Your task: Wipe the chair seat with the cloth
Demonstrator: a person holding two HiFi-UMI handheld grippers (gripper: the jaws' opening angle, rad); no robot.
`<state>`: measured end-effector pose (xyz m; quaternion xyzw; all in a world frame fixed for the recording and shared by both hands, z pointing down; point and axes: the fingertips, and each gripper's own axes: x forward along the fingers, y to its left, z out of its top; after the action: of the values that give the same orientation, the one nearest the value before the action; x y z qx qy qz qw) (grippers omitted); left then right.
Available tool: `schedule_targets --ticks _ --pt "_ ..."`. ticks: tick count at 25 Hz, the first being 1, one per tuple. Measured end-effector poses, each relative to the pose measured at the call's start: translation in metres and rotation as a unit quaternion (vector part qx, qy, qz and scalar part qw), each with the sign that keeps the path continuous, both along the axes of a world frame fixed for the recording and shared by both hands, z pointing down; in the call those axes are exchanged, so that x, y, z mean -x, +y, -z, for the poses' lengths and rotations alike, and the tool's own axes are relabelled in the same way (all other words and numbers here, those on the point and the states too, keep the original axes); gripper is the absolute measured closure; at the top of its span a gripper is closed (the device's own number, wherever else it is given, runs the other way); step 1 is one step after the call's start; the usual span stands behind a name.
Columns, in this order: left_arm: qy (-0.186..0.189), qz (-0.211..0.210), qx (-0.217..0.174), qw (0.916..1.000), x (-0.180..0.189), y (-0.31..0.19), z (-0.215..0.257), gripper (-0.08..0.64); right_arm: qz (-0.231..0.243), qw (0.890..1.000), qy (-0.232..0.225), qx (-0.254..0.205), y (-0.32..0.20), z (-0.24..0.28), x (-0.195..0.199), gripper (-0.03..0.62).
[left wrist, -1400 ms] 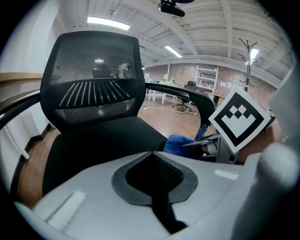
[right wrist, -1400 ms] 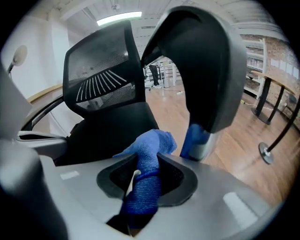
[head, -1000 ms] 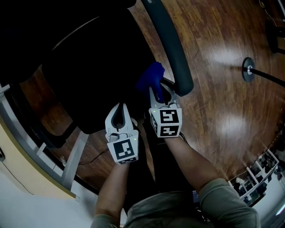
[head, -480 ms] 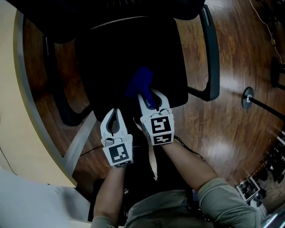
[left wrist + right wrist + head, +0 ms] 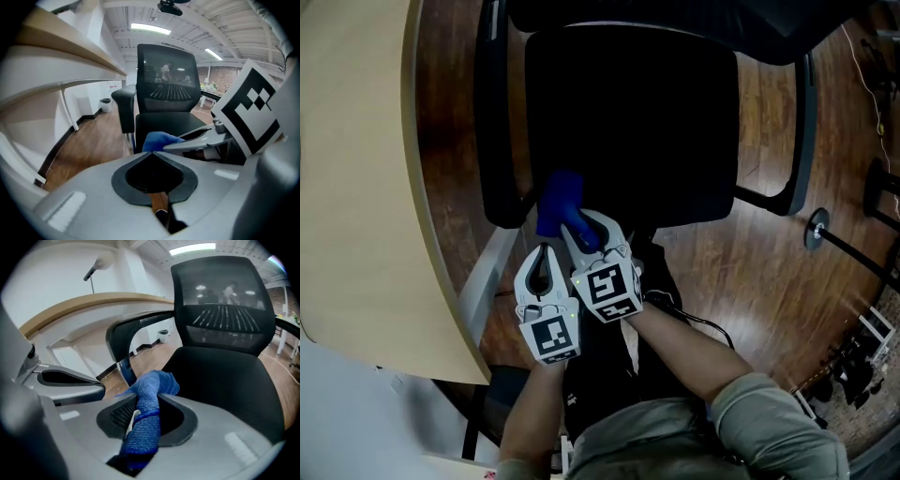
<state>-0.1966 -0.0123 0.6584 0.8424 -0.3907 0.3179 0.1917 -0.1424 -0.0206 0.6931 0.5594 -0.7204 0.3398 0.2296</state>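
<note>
Head view: chair seat [image 5: 628,122], black, is filling the upper middle. Desk [image 5: 356,187] is lying at its nine o'clock. Right gripper [image 5: 573,225] is clamping a blue cloth [image 5: 558,199], its jaws partly closed on the bunched fabric, which is bulging out past the tips. The cloth is sitting at the seat's seven o'clock corner, beside the armrest [image 5: 492,122]; whether it is touching the seat cannot be told. Left gripper [image 5: 546,248], just at the right one's seven o'clock, is holding its jaws tip to tip with nothing between them.
</note>
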Motion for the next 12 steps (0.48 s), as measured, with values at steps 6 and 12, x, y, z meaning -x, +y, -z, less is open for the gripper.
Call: schedule_targets --ticks 6,12 --pt "-0.008 0.026 0.002 0.9996 0.030 0.007 -0.019 0.555 0.033 0.999 0.001 0.031 0.012 -0.027 0.032 0.487" --pt "-0.016 0.020 0.001 0.9997 0.015 0.005 -0.027 0.555 0.037 0.998 0.005 0.041 0.021 -0.043 0.014 0.486"
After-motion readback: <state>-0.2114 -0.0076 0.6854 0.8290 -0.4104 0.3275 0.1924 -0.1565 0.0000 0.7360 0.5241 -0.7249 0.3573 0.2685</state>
